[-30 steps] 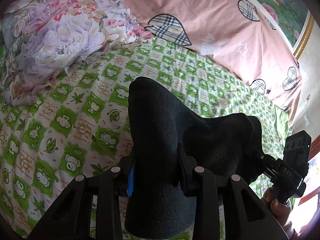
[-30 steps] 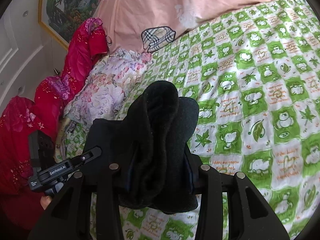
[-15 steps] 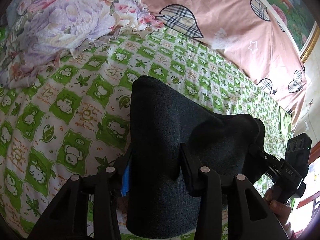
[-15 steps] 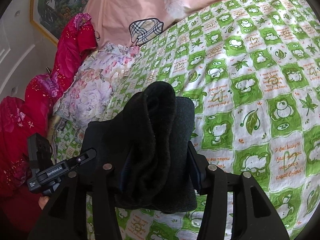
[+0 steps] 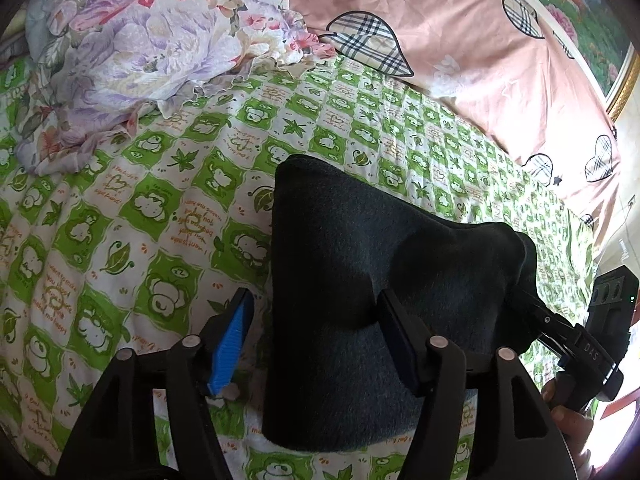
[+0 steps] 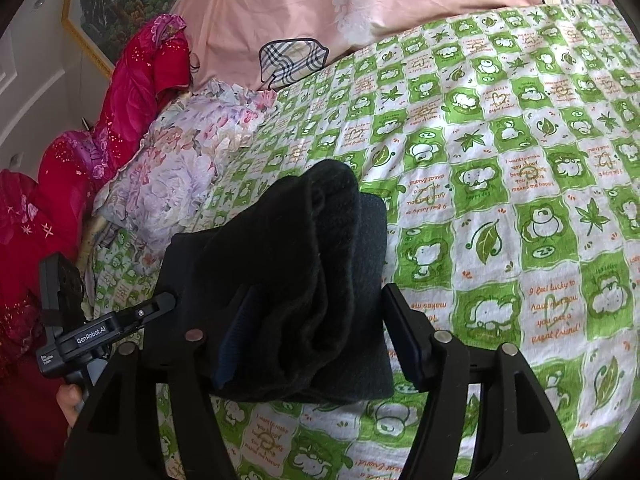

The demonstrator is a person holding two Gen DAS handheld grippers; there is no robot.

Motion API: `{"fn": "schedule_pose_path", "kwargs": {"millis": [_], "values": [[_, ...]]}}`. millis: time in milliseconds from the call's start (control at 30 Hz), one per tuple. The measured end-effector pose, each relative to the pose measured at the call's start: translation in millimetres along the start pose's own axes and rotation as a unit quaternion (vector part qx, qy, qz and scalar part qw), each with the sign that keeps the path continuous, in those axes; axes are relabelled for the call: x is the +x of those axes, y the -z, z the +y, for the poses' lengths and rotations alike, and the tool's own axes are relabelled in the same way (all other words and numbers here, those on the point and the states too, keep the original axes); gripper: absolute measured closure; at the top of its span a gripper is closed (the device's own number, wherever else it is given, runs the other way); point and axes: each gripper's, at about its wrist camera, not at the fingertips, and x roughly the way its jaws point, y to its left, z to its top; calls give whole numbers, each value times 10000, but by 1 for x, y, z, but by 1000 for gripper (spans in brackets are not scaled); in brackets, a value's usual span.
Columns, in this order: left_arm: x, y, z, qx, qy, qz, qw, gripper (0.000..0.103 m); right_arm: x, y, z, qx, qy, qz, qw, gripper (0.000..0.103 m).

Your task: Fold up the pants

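The folded pants are lying on the green checked sheet. The left gripper and right gripper are opening, releasing them; withdraw both squarely, avoiding dragging the fold.

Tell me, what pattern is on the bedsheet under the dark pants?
Green and white checks with little cartoon animals and leaves on the bedsheet; the right wrist view shows it best.

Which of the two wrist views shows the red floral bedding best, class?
The right wrist view. There the red floral bedding runs in full down the left edge, beside the lilac flowered cloth. The left wrist view shows nothing of it; only the lilac cloth appears at its top left.
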Motion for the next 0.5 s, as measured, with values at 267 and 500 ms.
{"fn": "schedule_pose_path", "kwargs": {"millis": [267, 500], "values": [[-11, 7, -1, -5, -80, -50, 10000, 29, -16, 5, 8, -63, 98, -214, 9997, 27], [-22, 16, -6, 23, -78, -153, 9998, 23, -31, 13, 19, -272, 243, -379, 9986, 17]]}}
